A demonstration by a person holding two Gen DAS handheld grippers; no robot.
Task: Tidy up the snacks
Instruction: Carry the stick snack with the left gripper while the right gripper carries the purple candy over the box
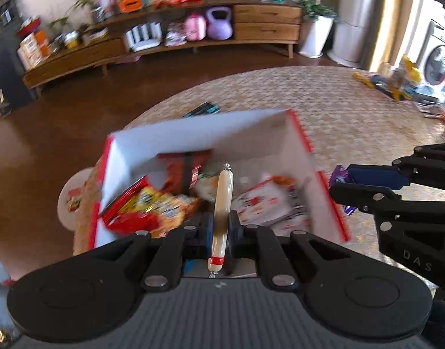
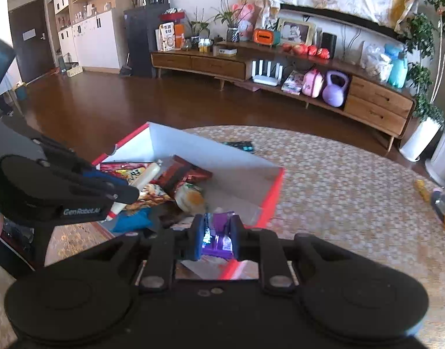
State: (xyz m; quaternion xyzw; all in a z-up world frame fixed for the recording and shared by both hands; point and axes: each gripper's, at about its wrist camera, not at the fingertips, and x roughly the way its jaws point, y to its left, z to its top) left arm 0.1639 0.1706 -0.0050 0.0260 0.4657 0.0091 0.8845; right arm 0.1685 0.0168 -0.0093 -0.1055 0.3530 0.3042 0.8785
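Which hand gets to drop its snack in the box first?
Probably left. Its tongs hold the sausage stick right above the snacks in the box. The right tongs grip a purple packet nearer the box's red edge.

blurred: packets (image 1: 152, 206) in box (image 1: 193, 133) | print unreadable | hidden: purple packet's (image 2: 218, 232) label

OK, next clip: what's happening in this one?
A person holds a gripper in each hand over a red-and-white box of snacks on a patterned table. The left gripper is shut on a sausage stick, and the right gripper is shut on a purple snack packet. Both hang above the open box, which already contains several packets. Neither snack has been let go yet.
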